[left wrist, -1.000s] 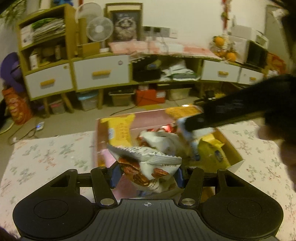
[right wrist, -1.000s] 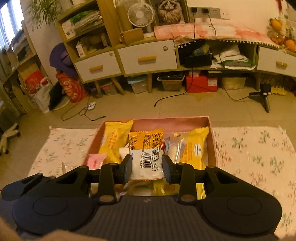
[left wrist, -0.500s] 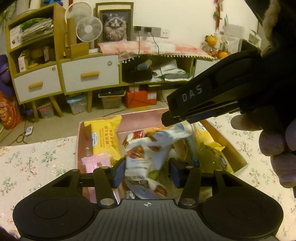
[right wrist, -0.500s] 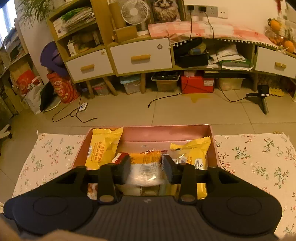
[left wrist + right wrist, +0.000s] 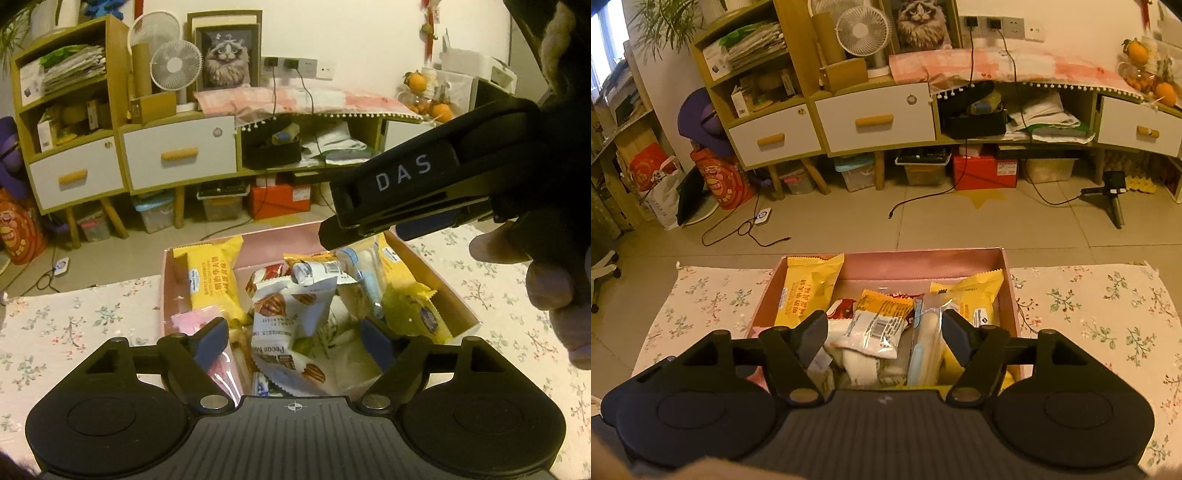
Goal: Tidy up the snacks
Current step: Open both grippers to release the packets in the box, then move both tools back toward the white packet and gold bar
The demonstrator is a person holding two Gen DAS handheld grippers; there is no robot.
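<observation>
A pink cardboard box (image 5: 923,256) on a floral cloth holds several snack packs. My left gripper (image 5: 293,338) is open just above the box; a white pecan pack (image 5: 284,332) lies loose between its fingers on the pile. My right gripper (image 5: 884,332) is open above the box, over an orange-topped pack with a barcode (image 5: 877,323) that lies on the pile. Its body also shows in the left wrist view (image 5: 406,192), above the box's right side. Yellow packs stand at the box's left (image 5: 809,291) and right (image 5: 975,295).
The floral cloth (image 5: 1100,317) spreads on both sides of the box. Beyond it lies tiled floor with loose cables (image 5: 746,232), a small tripod (image 5: 1112,192) and a low cabinet with drawers (image 5: 875,118).
Both grippers opened. The left let go of the pecan pack and the right let go of the barcode pack; both packs now lie in the box.
</observation>
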